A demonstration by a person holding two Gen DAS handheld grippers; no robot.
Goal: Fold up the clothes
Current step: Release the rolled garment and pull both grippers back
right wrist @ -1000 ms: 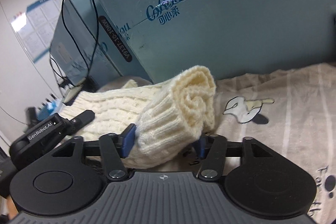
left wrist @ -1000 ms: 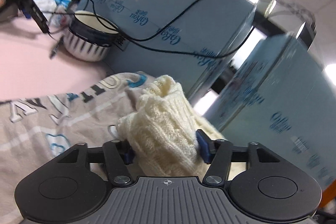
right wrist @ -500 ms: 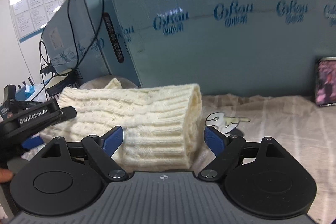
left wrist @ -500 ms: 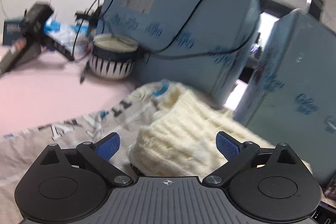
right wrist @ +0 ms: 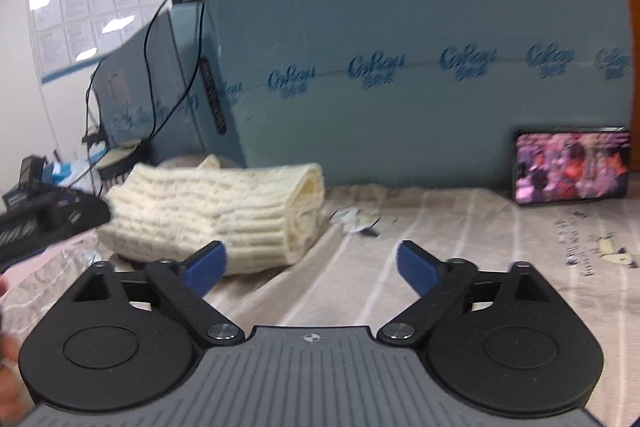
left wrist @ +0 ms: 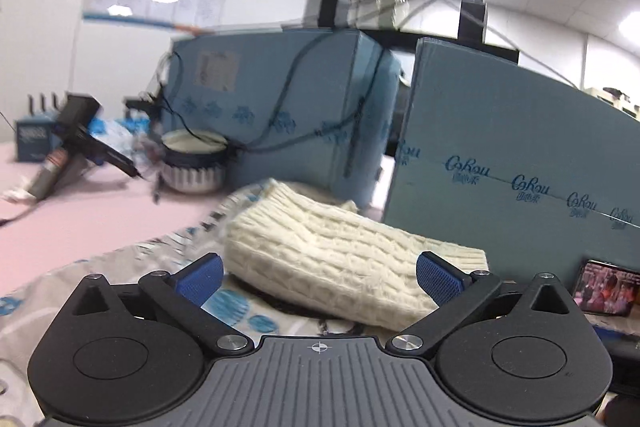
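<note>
Blue pads of the left gripper (left wrist: 318, 277) stand spread as wide as they go, nothing pressed between them; its jaws have just been opening. The right gripper (right wrist: 311, 269) is likewise wide open and empty, its jaws having just been opening too.

Just ahead of the left gripper, and ahead-left of the right one, the folded cream cable-knit sweater (left wrist: 340, 259) lies as a thick bundle on a beige printed bedsheet (right wrist: 460, 239). Seen from the right wrist, its ribbed end (right wrist: 296, 211) shows stacked layers facing that gripper. Farther on stand tall blue cardboard cartons (right wrist: 400, 67) printed with a brand name, a lit phone screen (right wrist: 572, 167) propped against one. Off to the left gripper's far left, a striped bowl (left wrist: 192, 163) sits on a pink counter (left wrist: 80, 211).

Risk, as I judge it: the thick knit is springy, so the layers could relax and the bundle sag open now that nothing pins it. A pad snagging a loop on withdrawal would drag the top layer askew.

A second ago each gripper clamped a rolled end of the sweater, lifted off the sheet. Now both have let go and drawn back, and the sweater rests flatter and longer.
</note>
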